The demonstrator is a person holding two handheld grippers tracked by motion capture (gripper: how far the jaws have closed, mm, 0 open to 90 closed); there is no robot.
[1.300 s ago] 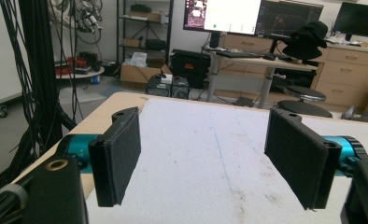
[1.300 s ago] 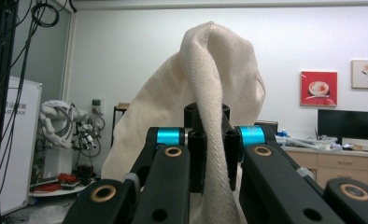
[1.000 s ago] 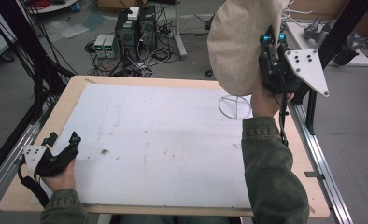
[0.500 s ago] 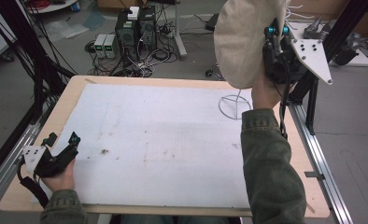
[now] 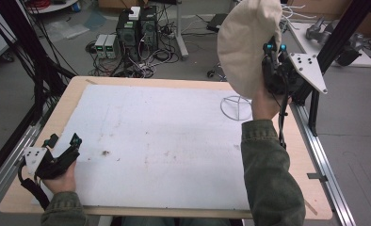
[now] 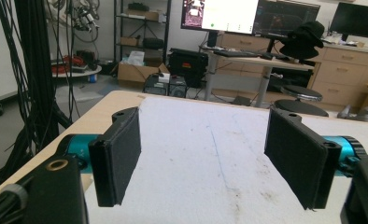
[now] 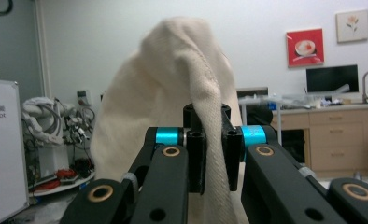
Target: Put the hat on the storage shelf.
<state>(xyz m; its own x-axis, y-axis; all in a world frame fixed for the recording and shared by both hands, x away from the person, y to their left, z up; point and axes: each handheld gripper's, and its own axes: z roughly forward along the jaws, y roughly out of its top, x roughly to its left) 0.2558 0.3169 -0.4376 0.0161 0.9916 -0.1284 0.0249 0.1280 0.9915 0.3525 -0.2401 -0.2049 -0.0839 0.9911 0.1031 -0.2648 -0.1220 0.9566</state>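
Right claw [image 7: 209, 154] pinches cream cloth [image 5: 247, 44], raised above far right tabletop [image 5: 174, 136] over wire stand [image 5: 236, 107]. Left claw [image 6: 210, 154] spread, idle at near left edge. Step: likely carrying cloth to stand. Next: lower, centre over ring, release.

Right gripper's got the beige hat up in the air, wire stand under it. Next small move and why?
Probably lower the hat toward the wire stand: the right gripper is clamped on its fabric, holding it above and just beyond the stand. The left gripper rests open, far off.
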